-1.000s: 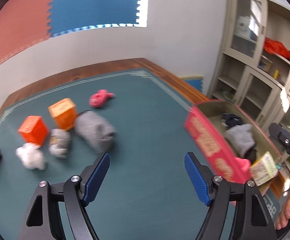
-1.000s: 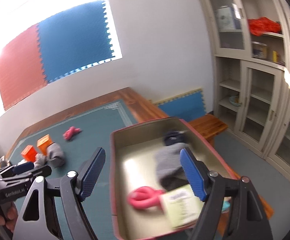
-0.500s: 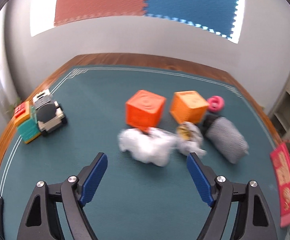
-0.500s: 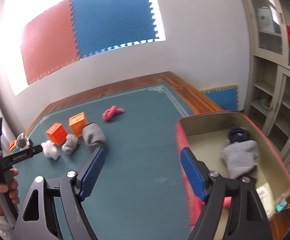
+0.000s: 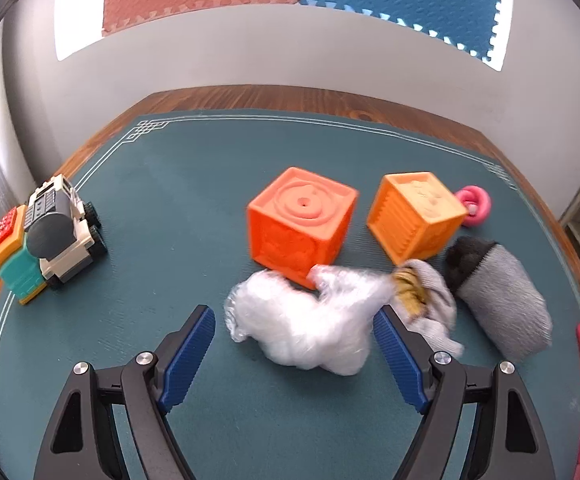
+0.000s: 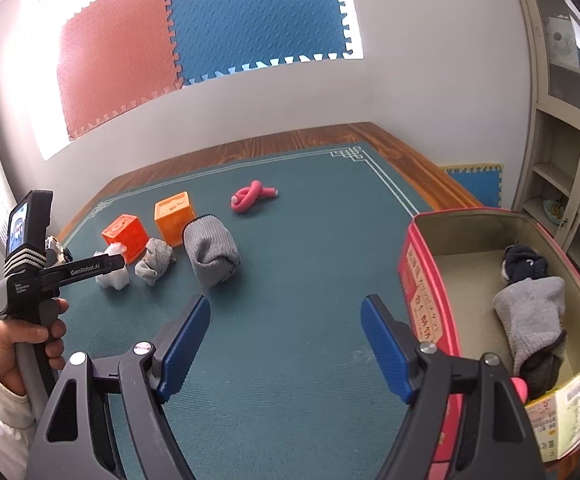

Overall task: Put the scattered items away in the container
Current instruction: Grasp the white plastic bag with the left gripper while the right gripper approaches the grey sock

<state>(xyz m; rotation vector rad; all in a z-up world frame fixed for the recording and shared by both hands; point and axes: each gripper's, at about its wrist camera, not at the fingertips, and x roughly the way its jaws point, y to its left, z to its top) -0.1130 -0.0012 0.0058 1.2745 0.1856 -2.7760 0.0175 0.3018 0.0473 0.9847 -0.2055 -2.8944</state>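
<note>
Hovering over the crumpled white plastic wad [image 5: 309, 320], the left gripper [image 5: 293, 344] had just been widening its jaws, and they stood apart on either side of the wad with no pad pressing on it, so the step in hand looked like the approach to the next pickup. The right gripper [image 6: 286, 344] hung with its jaws spread and nothing between them, over bare green mat [image 6: 290, 380] just beside the red container [image 6: 421, 300], which sat at the mat's right end and already held a grey rolled sock, a dark bundle and a printed packet. Still out on the mat were the wad, a small grey sock [image 5: 429, 300] touching its right side, a large grey sock roll [image 5: 501, 300], a red-orange cube [image 5: 301, 220] touching the wad from behind, a paler orange cube [image 5: 413, 216], a pink foam loop [image 6: 252, 198] and a toy truck [image 5: 62, 232] at the far left near the mat's border. The next move probably called for lowering the left jaws around the wad alone and closing gently, since thin plastic would crush and could slip; the risk was catching the small sock or nudging the cube. Open mat lay between the pile and the container, giving a free path across, while the wooden table edge ran close behind the cubes.
</note>
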